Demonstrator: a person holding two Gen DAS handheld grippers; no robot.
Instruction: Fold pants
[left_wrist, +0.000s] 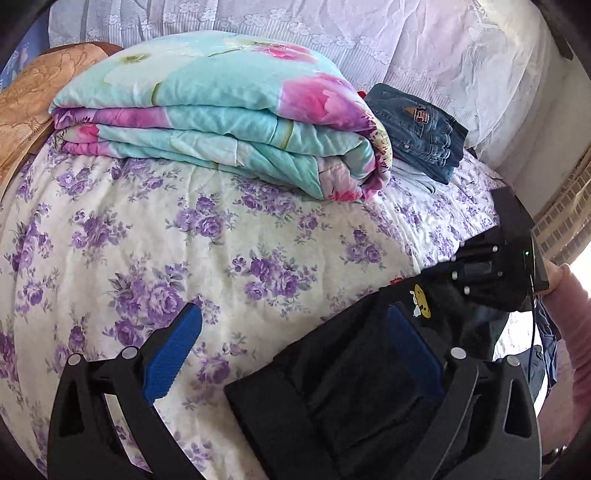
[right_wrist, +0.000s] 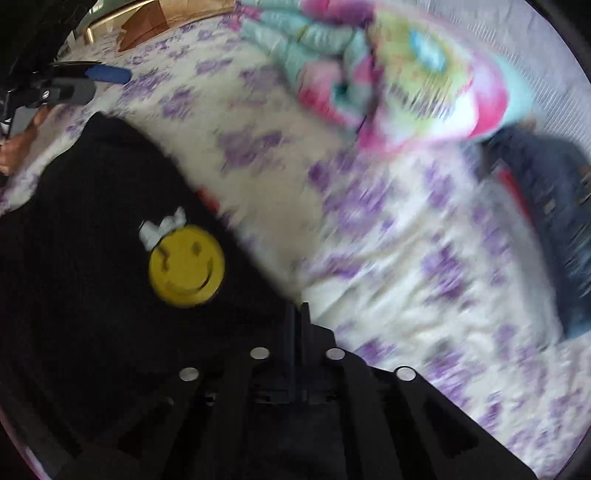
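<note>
The black pants (left_wrist: 354, 387) with a yellow smiley patch (left_wrist: 421, 301) lie on the flowered bedspread (left_wrist: 184, 236), at the lower right of the left wrist view. My left gripper (left_wrist: 295, 354) is open, its blue-padded fingers (left_wrist: 173, 354) spread wide, with the right finger over the black cloth. In the right wrist view, which is blurred, the pants (right_wrist: 92, 277) fill the left side with the smiley patch (right_wrist: 186, 266) facing up. My right gripper (right_wrist: 299, 317) is shut, its fingers pressed together at the edge of the black cloth. It also shows in the left wrist view (left_wrist: 476, 273).
A folded teal and pink quilt (left_wrist: 221, 122) lies at the back of the bed. Folded blue jeans (left_wrist: 421, 129) sit on a pale garment to its right. A tan pillow (left_wrist: 26, 107) is at the far left. White lace curtain hangs behind. My left gripper appears in the right wrist view (right_wrist: 107, 75).
</note>
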